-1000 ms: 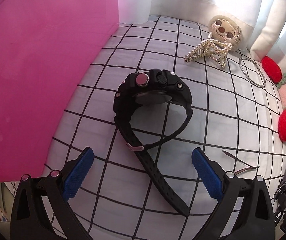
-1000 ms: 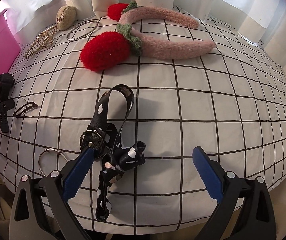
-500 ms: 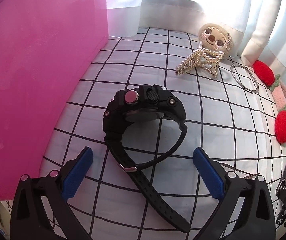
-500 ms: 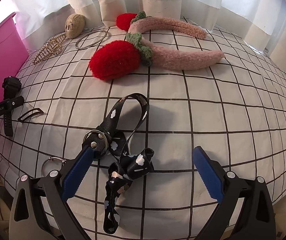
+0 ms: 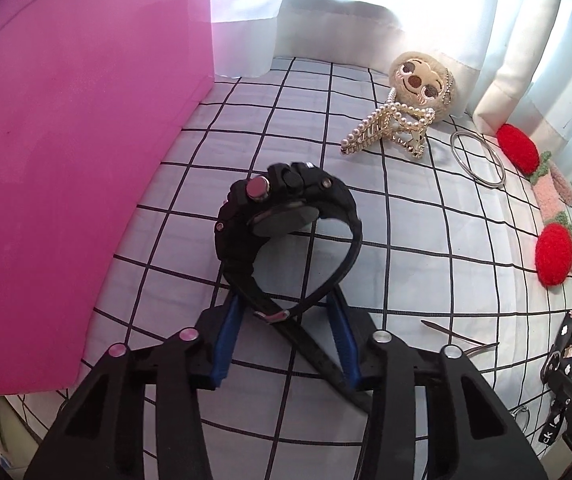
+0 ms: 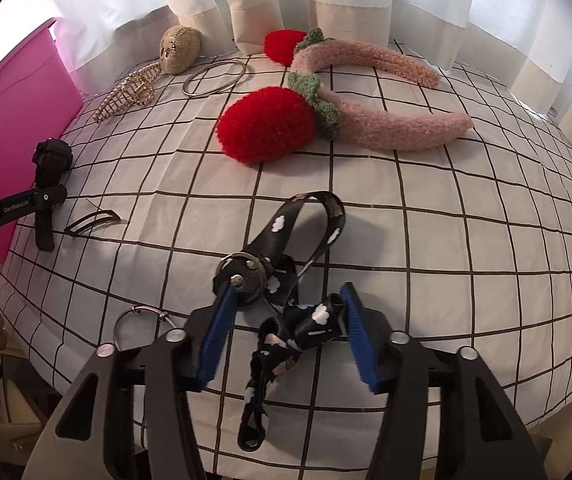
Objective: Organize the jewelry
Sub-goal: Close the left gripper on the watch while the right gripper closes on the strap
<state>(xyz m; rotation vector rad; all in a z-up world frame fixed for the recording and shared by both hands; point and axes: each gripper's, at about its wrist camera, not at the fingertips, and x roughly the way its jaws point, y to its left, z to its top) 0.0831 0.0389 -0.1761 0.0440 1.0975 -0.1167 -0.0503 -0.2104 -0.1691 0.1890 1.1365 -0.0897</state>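
A black wristwatch [image 5: 286, 216] stands on its side on the checked cloth; it also shows in the right wrist view [image 6: 50, 160]. My left gripper [image 5: 284, 312] has its blue pads around the watch's buckled strap, pressing on it. A black lanyard with white clouds [image 6: 297, 280] lies bunched in front of my right gripper [image 6: 286, 300]. The right pads stand on both sides of the lanyard's bunched part, close to it; the left pad touches its leather tab and ring.
A pink box [image 5: 66, 140] stands at the left. A pearl hair claw [image 5: 385, 128], a plush face charm [image 5: 421, 80], a metal bangle [image 5: 477, 160], a pink strawberry headband [image 6: 345, 108], a dark hair clip [image 6: 90, 220] and a key ring [image 6: 142, 320] lie on the cloth.
Both grippers have narrowed from wide open. The left pads closed onto the watch strap. The right pads closed in around the lanyard as that gripper moved forward.
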